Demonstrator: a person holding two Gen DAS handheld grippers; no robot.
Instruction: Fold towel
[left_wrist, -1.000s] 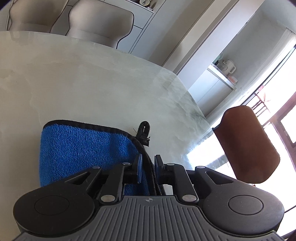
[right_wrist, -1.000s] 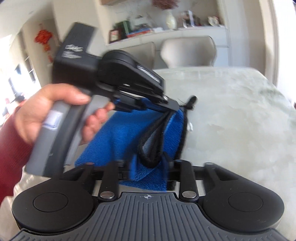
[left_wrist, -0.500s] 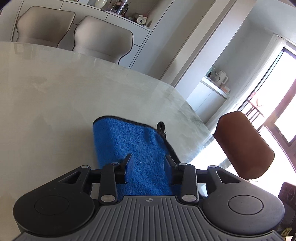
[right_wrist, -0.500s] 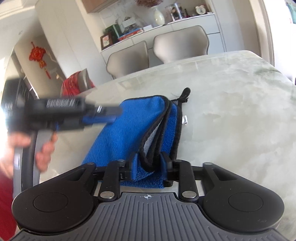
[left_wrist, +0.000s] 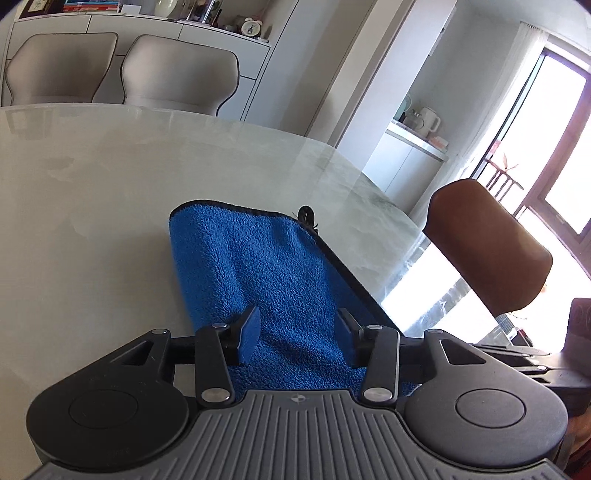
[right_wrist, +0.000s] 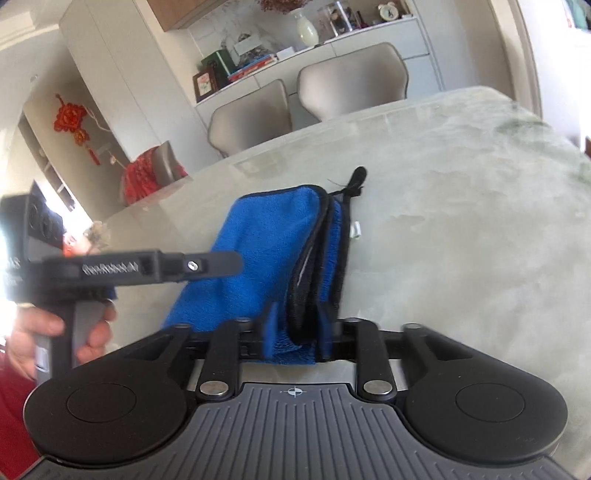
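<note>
With the folded blue towel (right_wrist: 266, 251) lying near the desk (right_wrist: 461, 229) edge closest to me, my left fingers (left_wrist: 248, 334) opening clear above it and my right fingers (right_wrist: 325, 332) opening around its stacked hems, I worry a snagged layer could spring the fold apart.

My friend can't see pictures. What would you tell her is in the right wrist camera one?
A folded blue towel lies on a pale marble table, its black-edged layers stacked on the right side. The right gripper is opening its fingers around the towel's near edge. At left, a hand holds the left gripper over the towel; beige chairs stand behind the table.
</note>
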